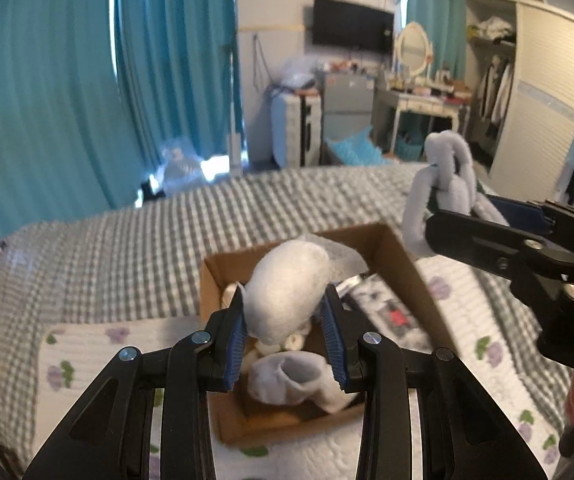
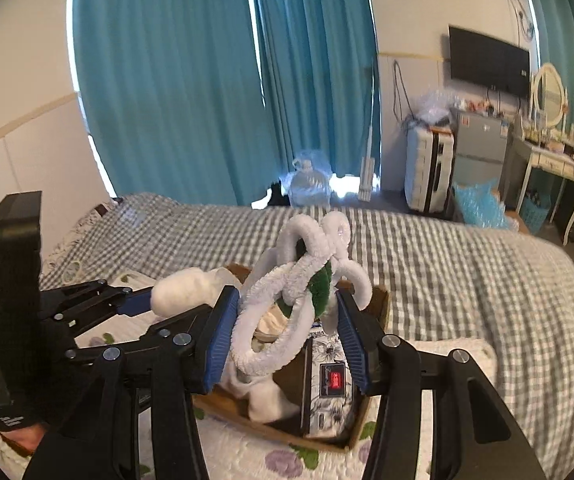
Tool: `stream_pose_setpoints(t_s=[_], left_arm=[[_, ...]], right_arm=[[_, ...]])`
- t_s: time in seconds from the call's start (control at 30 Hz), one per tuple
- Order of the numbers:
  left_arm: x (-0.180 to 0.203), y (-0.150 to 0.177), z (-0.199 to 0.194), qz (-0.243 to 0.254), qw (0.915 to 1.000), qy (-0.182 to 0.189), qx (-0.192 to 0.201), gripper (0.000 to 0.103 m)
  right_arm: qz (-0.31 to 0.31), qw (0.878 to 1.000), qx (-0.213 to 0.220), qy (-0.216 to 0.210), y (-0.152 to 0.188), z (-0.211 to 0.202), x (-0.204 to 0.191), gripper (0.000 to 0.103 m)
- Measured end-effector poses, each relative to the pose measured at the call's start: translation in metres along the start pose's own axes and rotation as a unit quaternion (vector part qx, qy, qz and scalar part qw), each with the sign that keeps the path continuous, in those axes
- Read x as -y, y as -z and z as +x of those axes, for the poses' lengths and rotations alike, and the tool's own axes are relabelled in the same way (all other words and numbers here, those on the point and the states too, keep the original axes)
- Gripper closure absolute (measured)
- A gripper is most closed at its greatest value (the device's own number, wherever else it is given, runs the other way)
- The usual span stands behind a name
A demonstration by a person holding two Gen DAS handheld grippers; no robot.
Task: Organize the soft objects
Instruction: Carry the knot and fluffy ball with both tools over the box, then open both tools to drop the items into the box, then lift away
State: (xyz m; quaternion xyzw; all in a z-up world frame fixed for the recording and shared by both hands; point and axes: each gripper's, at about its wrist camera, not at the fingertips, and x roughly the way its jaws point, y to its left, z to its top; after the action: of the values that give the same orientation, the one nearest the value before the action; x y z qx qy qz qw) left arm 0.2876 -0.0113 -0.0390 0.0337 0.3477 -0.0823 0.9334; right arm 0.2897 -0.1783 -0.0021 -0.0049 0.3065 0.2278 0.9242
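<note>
My left gripper (image 1: 285, 316) is shut on a white rolled sock (image 1: 287, 288) and holds it above an open cardboard box (image 1: 403, 256) on the bed. Another white sock (image 1: 299, 380) lies inside the box. My right gripper (image 2: 287, 320) is shut on a white fuzzy looped toy with a green part (image 2: 299, 276), also above the box (image 2: 381, 300). In the left wrist view the right gripper (image 1: 463, 216) holds the looped toy (image 1: 447, 176) to the right of the box. In the right wrist view the left gripper (image 2: 155, 300) with its sock (image 2: 183, 290) shows at the left.
The box stands on a white flowered quilt (image 1: 87, 360) over a grey checked bedspread (image 1: 127, 248). A flowered flat case with a red patch (image 2: 331, 380) lies in the box. Teal curtains (image 1: 67, 80), a wardrobe (image 1: 543, 92), and a dressing table (image 1: 419, 96) stand behind the bed.
</note>
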Motion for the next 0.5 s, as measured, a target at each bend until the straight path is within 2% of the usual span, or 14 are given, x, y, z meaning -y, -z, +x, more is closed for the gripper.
stream_pose_setpoints(t_s=[0.17,0.27,0.37,0.4,0.43,0.47,0.5], left_arm=[[-0.007,0.007,0.046,0.0,0.9995,-0.004,-0.031,0.069],[-0.007,0.009,0.059,0.002,0.9995,0.009,-0.029,0.069],[-0.006,0.013,0.064,0.006,0.9998,0.006,-0.016,0.066],[-0.006,0.014,0.066,0.007,0.9998,0.005,-0.017,0.06],[-0.005,0.016,0.069,0.007,0.9997,-0.006,-0.023,0.038],[-0.005,0.015,0.07,0.004,0.9996,-0.017,-0.022,0.027],[-0.005,0.015,0.07,0.001,0.9994,-0.029,-0.017,0.022]], right_arm=[[0.015,0.999,-0.03,-0.01,0.013,0.05,0.019,0.054],[0.015,0.999,-0.035,-0.008,0.019,0.067,0.025,0.054],[0.024,0.999,-0.036,-0.012,0.022,0.077,0.033,0.053],[0.026,0.999,-0.036,-0.012,0.023,0.079,0.034,0.052],[0.028,0.999,-0.035,-0.013,0.024,0.081,0.035,0.052],[0.029,0.999,-0.035,-0.014,0.023,0.083,0.038,0.051],[0.03,0.999,-0.036,-0.016,0.023,0.085,0.038,0.05]])
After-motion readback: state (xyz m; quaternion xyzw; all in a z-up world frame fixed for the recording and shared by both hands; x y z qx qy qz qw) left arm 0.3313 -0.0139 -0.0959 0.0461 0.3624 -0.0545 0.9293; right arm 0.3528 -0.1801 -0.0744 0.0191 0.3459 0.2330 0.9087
